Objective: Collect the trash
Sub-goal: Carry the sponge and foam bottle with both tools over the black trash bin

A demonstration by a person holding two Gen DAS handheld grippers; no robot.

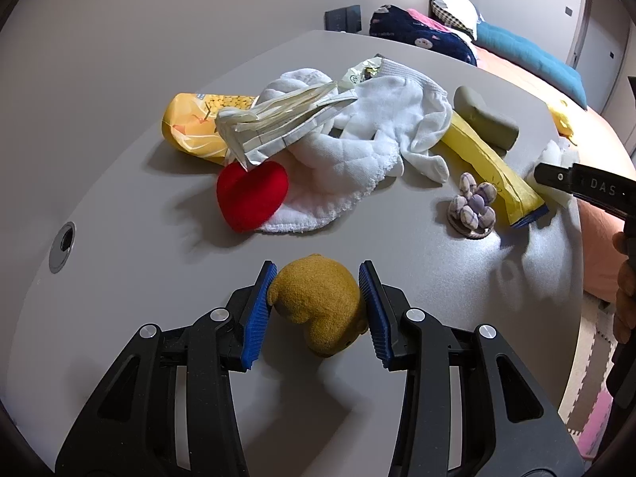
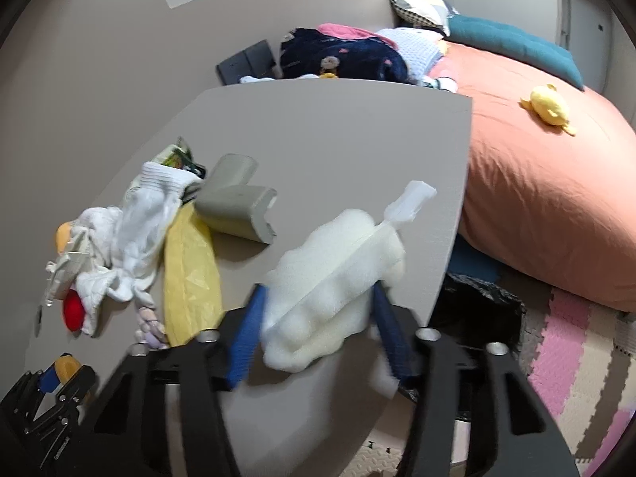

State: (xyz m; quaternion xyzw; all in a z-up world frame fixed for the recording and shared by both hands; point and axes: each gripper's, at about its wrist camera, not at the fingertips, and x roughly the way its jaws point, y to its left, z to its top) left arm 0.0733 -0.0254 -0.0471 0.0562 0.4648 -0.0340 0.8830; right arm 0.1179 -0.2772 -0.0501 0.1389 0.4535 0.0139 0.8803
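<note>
Left tongs (image 1: 318, 290): pinching the brown plush toy (image 1: 318, 306) at the counter's near edge, blue pads pressed on both its flanks; a toy rather than rubbish, so probably held to get it out of the way.
Right tongs (image 2: 318, 330): closed on the white foam scrap (image 2: 330, 290) at the counter's right edge, pads sunk into its soft sides; the view is blurred, so the depth of the bite is unclear.
Trash left: yellow snack bag (image 1: 194, 127), crumpled paper bag (image 1: 278, 119) and long yellow wrapper (image 1: 489, 167) lie mid-counter, tangled with white cloths (image 1: 357, 147) and a red heart cushion (image 1: 250, 194), so each must be picked out singly.
Counter (image 1: 357, 55): far half bare, giving open room to set things aside.
Right edge: drops to the foam floor mat (image 2: 576, 357); something dark, perhaps a bag (image 2: 473, 306), sits just below, likely where the foam belongs.
Risk: the light foam may spring free.
</note>
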